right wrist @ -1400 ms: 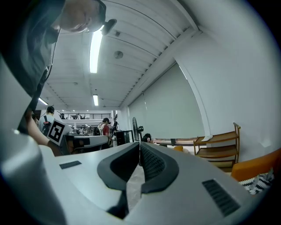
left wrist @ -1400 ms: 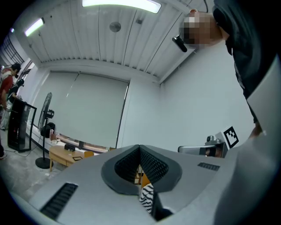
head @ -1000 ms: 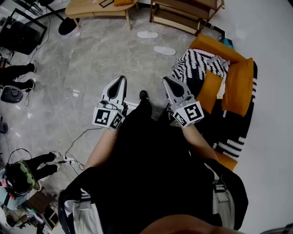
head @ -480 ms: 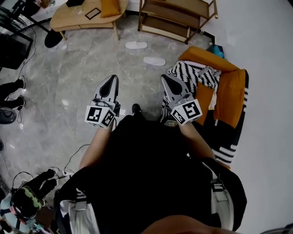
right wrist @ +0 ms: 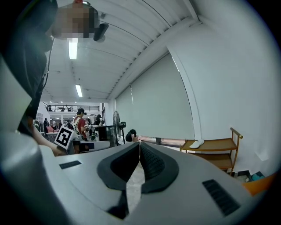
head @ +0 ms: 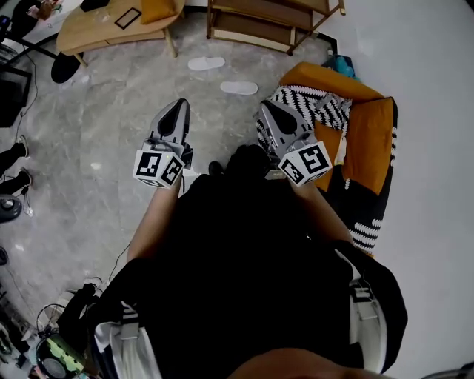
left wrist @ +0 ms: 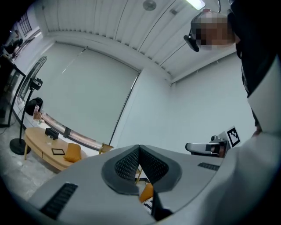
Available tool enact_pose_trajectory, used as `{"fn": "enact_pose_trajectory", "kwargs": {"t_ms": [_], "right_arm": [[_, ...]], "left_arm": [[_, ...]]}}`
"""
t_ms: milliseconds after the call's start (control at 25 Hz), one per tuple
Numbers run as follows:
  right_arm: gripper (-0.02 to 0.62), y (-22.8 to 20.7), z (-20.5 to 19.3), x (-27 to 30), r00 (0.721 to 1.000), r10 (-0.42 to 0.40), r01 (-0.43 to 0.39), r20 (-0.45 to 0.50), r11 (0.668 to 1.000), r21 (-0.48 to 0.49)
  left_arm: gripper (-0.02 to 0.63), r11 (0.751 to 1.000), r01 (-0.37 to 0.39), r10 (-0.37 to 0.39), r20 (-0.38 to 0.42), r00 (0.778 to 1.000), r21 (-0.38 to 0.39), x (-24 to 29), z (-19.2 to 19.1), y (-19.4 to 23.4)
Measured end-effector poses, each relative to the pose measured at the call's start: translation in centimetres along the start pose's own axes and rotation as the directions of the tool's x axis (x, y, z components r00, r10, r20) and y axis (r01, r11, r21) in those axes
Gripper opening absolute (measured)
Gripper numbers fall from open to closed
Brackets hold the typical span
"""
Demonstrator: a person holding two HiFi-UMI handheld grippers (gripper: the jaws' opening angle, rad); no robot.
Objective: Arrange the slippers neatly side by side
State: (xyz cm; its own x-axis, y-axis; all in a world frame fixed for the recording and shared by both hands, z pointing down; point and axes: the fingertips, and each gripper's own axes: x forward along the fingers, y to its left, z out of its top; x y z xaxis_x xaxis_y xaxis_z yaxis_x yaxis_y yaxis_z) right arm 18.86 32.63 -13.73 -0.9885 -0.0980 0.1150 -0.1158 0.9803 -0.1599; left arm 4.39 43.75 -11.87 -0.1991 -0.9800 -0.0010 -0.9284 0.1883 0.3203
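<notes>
Left gripper (head: 178,106) & right gripper (head: 265,106): jaws together, nothing btwn them, over grey marble floor (head: 104,111). Far flat white slipper (head: 207,64) & near flat white slipper (head: 239,88) lie apart, not parallel, nr floor's far edge by open wooden shelf unit (head: 259,22), well ahead of both grippers.

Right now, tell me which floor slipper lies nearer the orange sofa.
The slipper lower in the head view, beside the sofa; the other slipper lies farther up, toward the wooden table.

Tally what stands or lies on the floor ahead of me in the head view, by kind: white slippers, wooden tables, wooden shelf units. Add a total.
White flat slippers: 2
Low light-wood table: 1
Open wooden shelf unit: 1
Total: 4
</notes>
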Motion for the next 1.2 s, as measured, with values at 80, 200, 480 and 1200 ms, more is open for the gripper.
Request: {"fn": "enact_pose_trajectory", "kwargs": {"t_ms": [80, 200, 480, 1200], "right_arm": [[0.032, -0.8, -0.1, 1.2, 1.0, -0.003, 0.003, -0.005, 1.0, 0.01], [0.032, -2.2, -0.2, 3.3, 1.0, -0.001, 0.001, -0.004, 0.999, 0.035], [0.032, -10.1, -0.5, 7.3, 0.996, -0.086, 0.083, 0.03, 0.994, 0.069], [0.032, -28.2, -2.8, 17.4, 0.992, -0.126, 0.124, -0.013, 0.953, 0.278]], "left_arm": [[0.014, 1.0, -0.016, 0.016, 0.005, 1.0, -0.006, 0.8, 0.1, 1.1], [0.014, 0.999, -0.047, 0.047, -0.002, 0.999, -0.017, 2.2, -0.1, 2.9], [0.014, 0.997, -0.071, 0.07, -0.037, 0.997, -0.035, 7.8, -0.8, 5.5], [0.014, 0.999, -0.036, 0.041, -0.227, 0.973, 0.027, 29.7, -1.5, 9.4]]}}
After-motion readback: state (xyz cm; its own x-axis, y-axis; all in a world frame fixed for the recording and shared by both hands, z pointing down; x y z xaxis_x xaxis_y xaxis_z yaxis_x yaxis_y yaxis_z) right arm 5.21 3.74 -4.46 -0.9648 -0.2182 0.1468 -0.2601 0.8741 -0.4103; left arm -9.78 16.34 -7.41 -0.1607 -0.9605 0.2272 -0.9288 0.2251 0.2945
